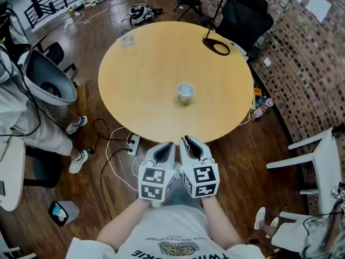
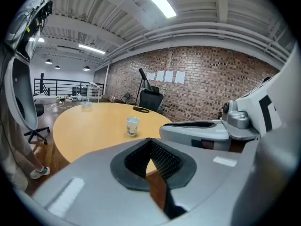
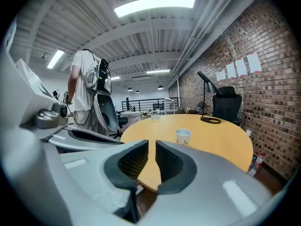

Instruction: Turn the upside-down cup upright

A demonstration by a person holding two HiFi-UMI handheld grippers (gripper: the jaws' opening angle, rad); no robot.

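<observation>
Head view: you are holding both grippers near your body, short of the table (image 1: pixel 151 74); left gripper (image 1: pixel 168 144) clenched empty, right gripper (image 1: pixel 187 140) barely parted, empty. Farther out, the cup (image 1: pixel 185 92) is standing mouth-up mid-table, so the turning looks finished; nothing seems to be needing a grip next.

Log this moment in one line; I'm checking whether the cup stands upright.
cup: upright on table | left gripper: shut, empty | right gripper: slightly open, empty | both short of table's near edge
</observation>
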